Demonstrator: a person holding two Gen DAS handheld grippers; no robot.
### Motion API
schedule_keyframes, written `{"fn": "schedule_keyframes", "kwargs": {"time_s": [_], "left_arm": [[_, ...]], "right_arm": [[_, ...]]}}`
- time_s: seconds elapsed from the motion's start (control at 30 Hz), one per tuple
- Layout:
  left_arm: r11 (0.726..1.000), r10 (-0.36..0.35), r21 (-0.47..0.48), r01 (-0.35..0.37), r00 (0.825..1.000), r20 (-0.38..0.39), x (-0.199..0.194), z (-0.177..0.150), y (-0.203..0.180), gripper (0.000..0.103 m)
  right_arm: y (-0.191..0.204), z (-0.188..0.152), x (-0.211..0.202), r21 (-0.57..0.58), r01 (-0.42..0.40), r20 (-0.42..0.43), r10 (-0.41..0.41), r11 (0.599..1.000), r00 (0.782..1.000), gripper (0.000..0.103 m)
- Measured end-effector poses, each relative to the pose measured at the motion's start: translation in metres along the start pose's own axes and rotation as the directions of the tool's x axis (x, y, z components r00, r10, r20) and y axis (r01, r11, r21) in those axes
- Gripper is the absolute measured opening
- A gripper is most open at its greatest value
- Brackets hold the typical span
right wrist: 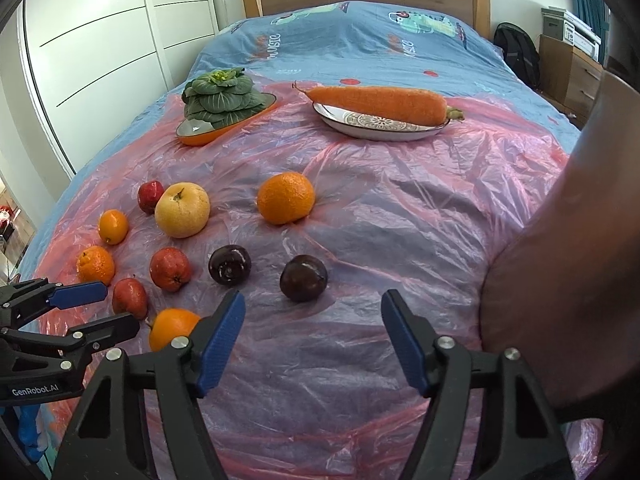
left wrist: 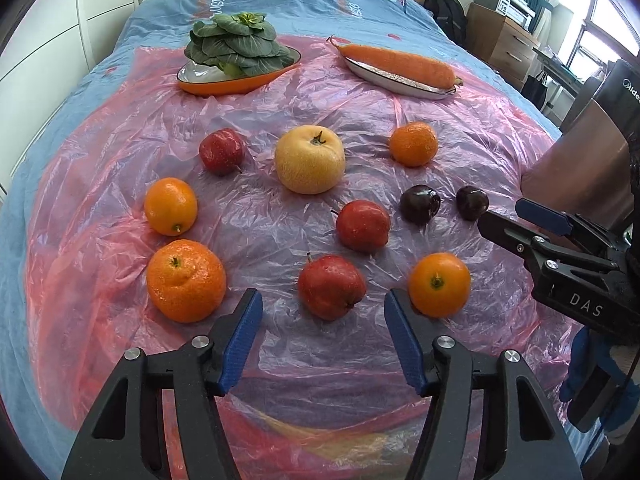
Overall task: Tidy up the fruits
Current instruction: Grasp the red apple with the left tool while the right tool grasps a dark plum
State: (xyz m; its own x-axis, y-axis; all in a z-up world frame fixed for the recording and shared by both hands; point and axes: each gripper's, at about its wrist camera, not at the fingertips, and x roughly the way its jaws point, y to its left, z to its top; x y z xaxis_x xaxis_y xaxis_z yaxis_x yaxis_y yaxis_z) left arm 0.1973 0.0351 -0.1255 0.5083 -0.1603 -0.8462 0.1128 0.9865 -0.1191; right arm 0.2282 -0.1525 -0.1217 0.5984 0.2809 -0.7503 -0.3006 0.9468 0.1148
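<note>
Left wrist view: a red apple lies on the pink plastic sheet over the bed, just ahead of the left gripper, spread and empty. Centre it before closing. The right gripper, wide apart, faces a dark plum.

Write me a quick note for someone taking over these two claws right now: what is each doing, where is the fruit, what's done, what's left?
Left claw: open, empty, a red apple just ahead of it.
Right claw: open, empty, a dark plum just ahead.
Fruit: oranges, red apples, two plums and a yellow pear lie loose on the pink plastic sheet.
The two plates hold only the greens and the carrot.
Done: no fruit grouped yet.
Left: all sorting.
</note>
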Motion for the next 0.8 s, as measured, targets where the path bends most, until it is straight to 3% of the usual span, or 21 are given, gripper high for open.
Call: {"fn": "schedule_keyframes", "kwargs": {"time_s": [0.17,0.33,0.5,0.7,0.8], "left_arm": [[1.0,-0.002,-0.011,0.002,1.0,-0.008,0.008,0.001,0.002,0.052],[0.999,-0.007,-0.039,0.006,1.0,-0.008,0.011,0.001,0.007,0.05],[0.998,0.0,-0.06,-0.001,1.0,-0.004,0.013,-0.001,0.007,0.049],[0.995,0.01,-0.096,-0.009,1.0,0.005,0.015,-0.003,0.01,0.045],[0.995,0.018,-0.103,-0.017,1.0,0.007,0.016,-0.003,0.011,0.04]], "right_arm": [[-0.003,0.006,0.012,0.014,-0.006,-0.014,0.006,1.0,1.0,0.084],[-0.003,0.009,0.024,0.027,-0.032,-0.034,0.033,0.999,0.999,0.058],[-0.002,0.01,0.03,0.03,-0.059,-0.041,0.06,0.998,0.997,0.042],[-0.003,0.01,0.033,0.036,-0.078,-0.048,0.08,0.996,0.996,0.025],[-0.001,0.008,0.033,0.029,-0.074,-0.052,0.075,0.997,0.996,0.023]]}}
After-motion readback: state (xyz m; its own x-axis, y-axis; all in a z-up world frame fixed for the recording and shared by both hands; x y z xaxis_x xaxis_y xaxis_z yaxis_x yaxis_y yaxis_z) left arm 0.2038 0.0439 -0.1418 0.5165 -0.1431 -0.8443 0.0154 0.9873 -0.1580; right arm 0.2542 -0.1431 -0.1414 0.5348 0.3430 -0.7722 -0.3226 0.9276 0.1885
